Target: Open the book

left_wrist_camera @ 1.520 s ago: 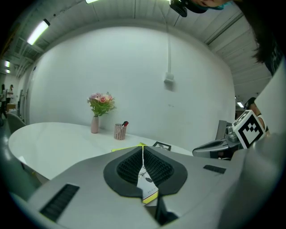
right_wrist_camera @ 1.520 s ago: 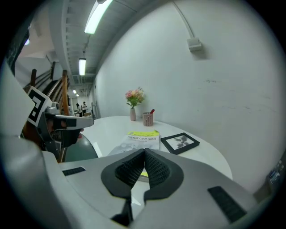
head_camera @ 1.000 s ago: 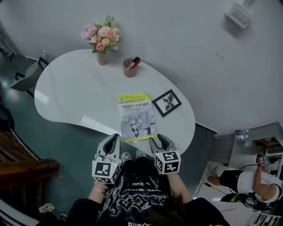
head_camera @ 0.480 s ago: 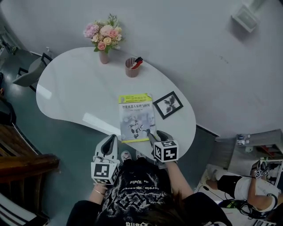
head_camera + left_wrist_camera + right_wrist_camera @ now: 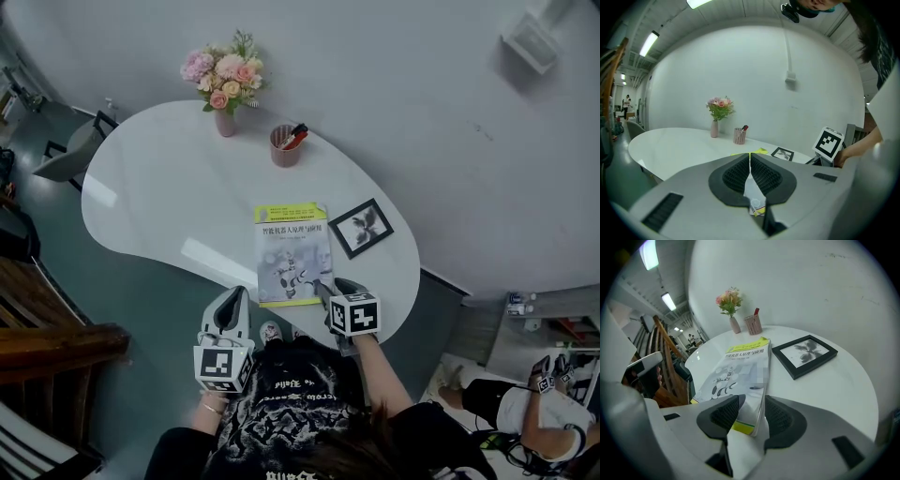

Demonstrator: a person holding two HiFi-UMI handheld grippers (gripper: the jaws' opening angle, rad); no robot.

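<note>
The closed book (image 5: 291, 253), with a yellow-green and grey cover, lies flat near the front edge of the white table (image 5: 150, 197). My right gripper (image 5: 325, 289) points down at the book's near right corner. In the right gripper view the jaws (image 5: 751, 417) are opening, and that corner of the book (image 5: 740, 366) lies between them with the pads (image 5: 785, 418) clear of it. My left gripper (image 5: 238, 294) hangs off the table's front edge, left of the book. Its pads (image 5: 761, 176) meet at the tips with nothing held.
A black picture frame (image 5: 362, 227) lies right of the book. A pen cup (image 5: 284, 145) and a vase of flowers (image 5: 223, 89) stand at the table's back. A chair (image 5: 70, 155) is at the far left, and a person (image 5: 525, 412) sits on the floor at lower right.
My right gripper has moved forward and down from off the table's edge onto the book's near right corner. The left gripper has hardly moved.
</note>
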